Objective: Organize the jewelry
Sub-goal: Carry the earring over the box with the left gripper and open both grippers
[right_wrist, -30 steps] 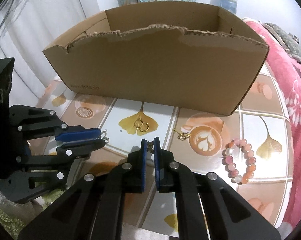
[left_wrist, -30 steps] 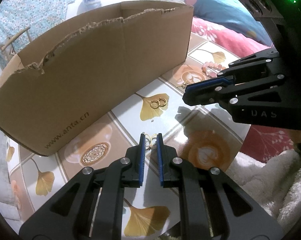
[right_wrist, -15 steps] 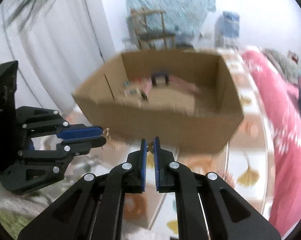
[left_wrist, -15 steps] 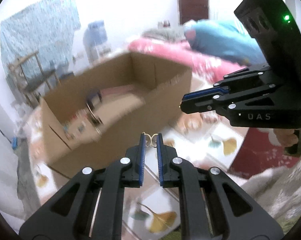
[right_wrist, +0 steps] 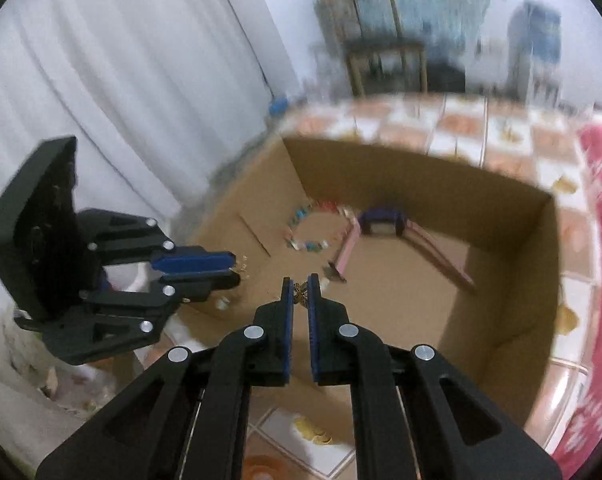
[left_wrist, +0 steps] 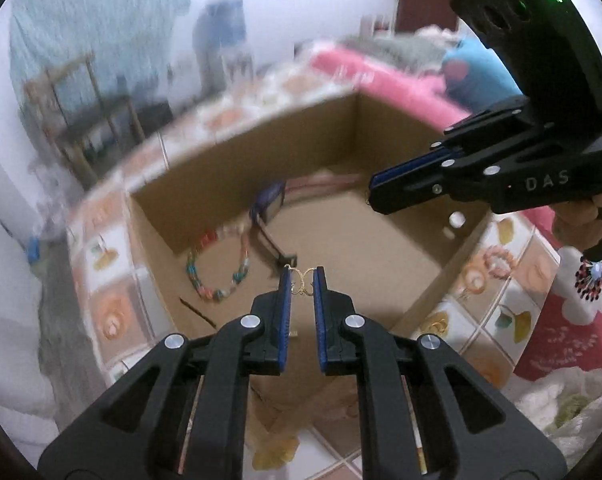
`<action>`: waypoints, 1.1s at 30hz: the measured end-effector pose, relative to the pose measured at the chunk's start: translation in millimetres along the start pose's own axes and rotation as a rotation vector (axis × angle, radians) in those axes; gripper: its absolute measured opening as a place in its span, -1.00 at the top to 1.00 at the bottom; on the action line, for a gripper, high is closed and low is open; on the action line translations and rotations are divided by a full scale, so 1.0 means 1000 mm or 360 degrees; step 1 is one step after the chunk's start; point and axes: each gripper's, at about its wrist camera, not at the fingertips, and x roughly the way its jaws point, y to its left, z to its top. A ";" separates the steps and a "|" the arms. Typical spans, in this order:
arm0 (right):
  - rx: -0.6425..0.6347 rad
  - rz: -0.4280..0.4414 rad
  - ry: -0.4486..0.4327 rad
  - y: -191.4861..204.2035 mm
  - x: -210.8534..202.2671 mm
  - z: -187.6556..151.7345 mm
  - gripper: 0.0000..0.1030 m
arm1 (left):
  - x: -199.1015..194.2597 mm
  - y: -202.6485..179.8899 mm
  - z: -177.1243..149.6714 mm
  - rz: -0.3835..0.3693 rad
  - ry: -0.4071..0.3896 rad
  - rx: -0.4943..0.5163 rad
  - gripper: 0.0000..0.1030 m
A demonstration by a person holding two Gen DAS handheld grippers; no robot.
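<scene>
My left gripper (left_wrist: 301, 276) is shut on a small gold earring (left_wrist: 301, 285) and holds it above the open cardboard box (left_wrist: 453, 276). My right gripper (right_wrist: 300, 286) is shut on another small gold earring (right_wrist: 300, 297), also over the box (right_wrist: 541, 280). Each gripper shows in the other's view: the right one (left_wrist: 375, 192) and the left one (right_wrist: 235, 268). On the box floor lie a multicoloured bead necklace (left_wrist: 217, 264), dark glasses (left_wrist: 269, 216) and a pink strap (right_wrist: 351, 248). A pink bead bracelet (left_wrist: 499, 262) lies on the table outside the box.
The box stands on a tiled table (left_wrist: 501, 316) with leaf and coffee prints. A pink blanket (left_wrist: 401, 84) and a blue pillow (left_wrist: 477, 72) lie to the right. A white curtain (right_wrist: 121, 100) hangs at the left. A wooden chair (right_wrist: 385, 60) stands behind.
Both grippers have risen from the table with their earrings and moved forward over the box, so the box's inside now shows below them.
</scene>
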 end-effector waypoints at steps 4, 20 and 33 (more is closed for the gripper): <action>0.0155 0.0042 0.0280 -0.025 0.041 0.006 0.86 | 0.036 0.020 0.010 -0.0007 0.0250 -0.0037 0.80; 0.0214 -0.0070 0.0365 -0.045 0.054 -0.002 0.50 | 0.070 0.029 0.024 0.0022 0.0458 -0.0100 0.75; 0.0199 -0.0040 0.0178 -0.044 0.014 0.004 -0.24 | 0.039 0.018 0.027 0.0112 0.0318 -0.0100 0.15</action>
